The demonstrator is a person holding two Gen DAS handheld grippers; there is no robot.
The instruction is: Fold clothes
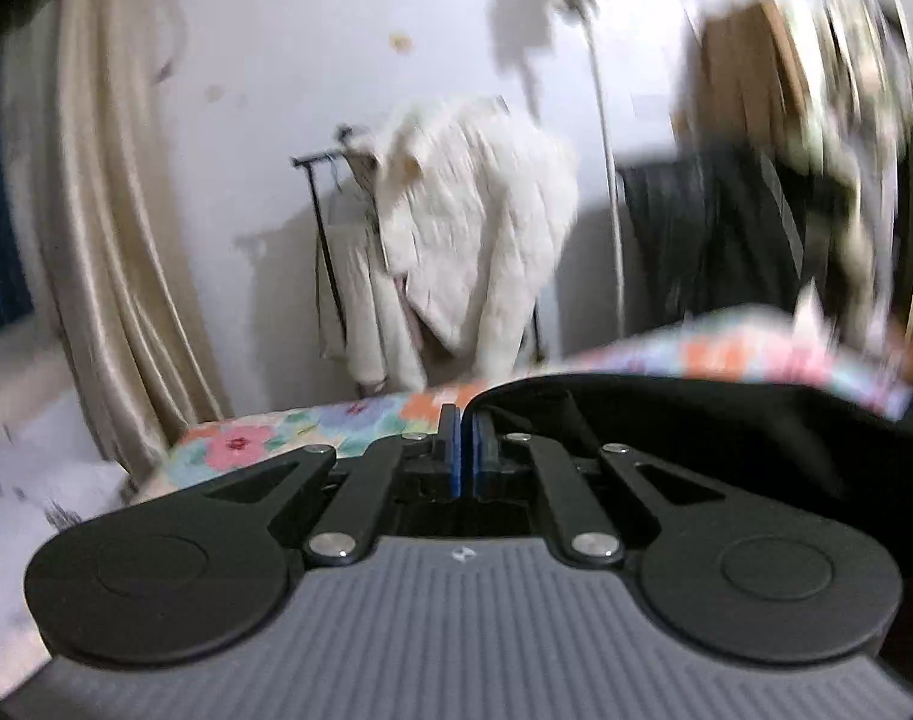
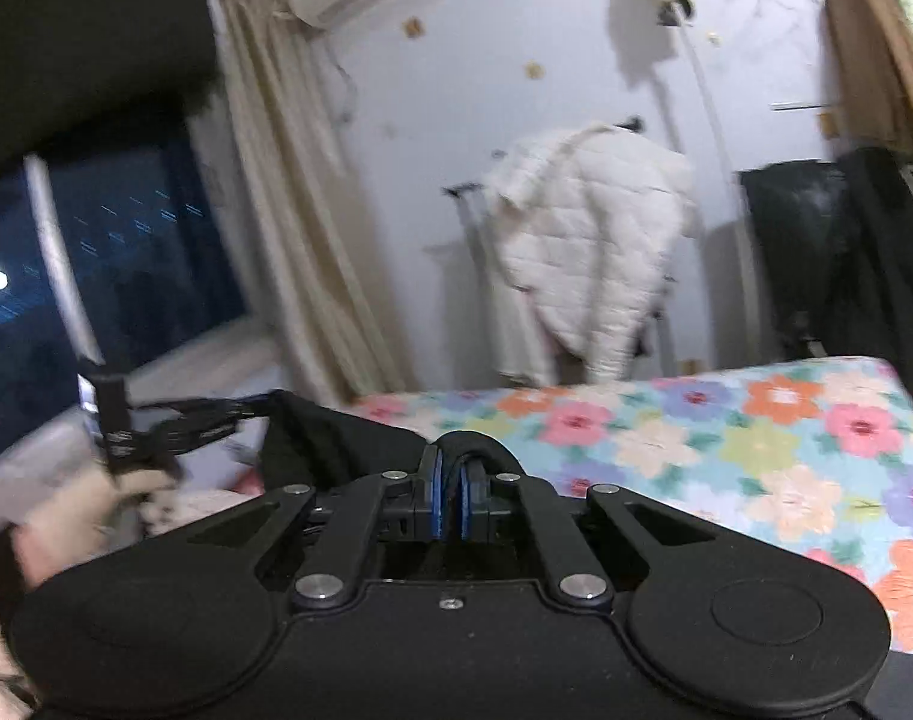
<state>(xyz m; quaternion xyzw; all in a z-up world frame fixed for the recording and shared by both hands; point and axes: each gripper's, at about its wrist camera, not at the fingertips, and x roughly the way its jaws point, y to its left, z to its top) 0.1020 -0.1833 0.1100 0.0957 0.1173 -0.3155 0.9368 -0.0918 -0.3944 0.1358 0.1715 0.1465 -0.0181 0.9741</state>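
A: Item 1, nearest, lower centre of left wrist view: left gripper (image 1: 465,420). State?

B: Blue pads pressed together w/ a thin edge of the black garment (image 1: 696,426) pinched between. Cloth runs off to the lower right of that frame.

A: Item 2, lower centre of right wrist view: right gripper (image 2: 450,468).

B: Pads drawn in on a fold of the same black garment (image 2: 330,438); cloth humps over the tips, trails to the left of frame. Both grips look held up off the bed (image 2: 726,438), though blur makes height hard to judge.

A: Item 3, mid-distance.

B: Floral bed, centre right of both views. Bare patch there looks the likely place to lay the garment.

A: Item 4, far.

B: White quilted jacket (image 2: 588,240) on a rack, upper centre; beige curtain (image 2: 288,180) left of it; dark window (image 2: 126,252), left edge.

A: Handling notes?

B: My read: keep both pinches firm, edge taut btwn the grippers, hands level so the cloth hangs square. Left view is smeared, so slow down. Fold stage can't be told from here.
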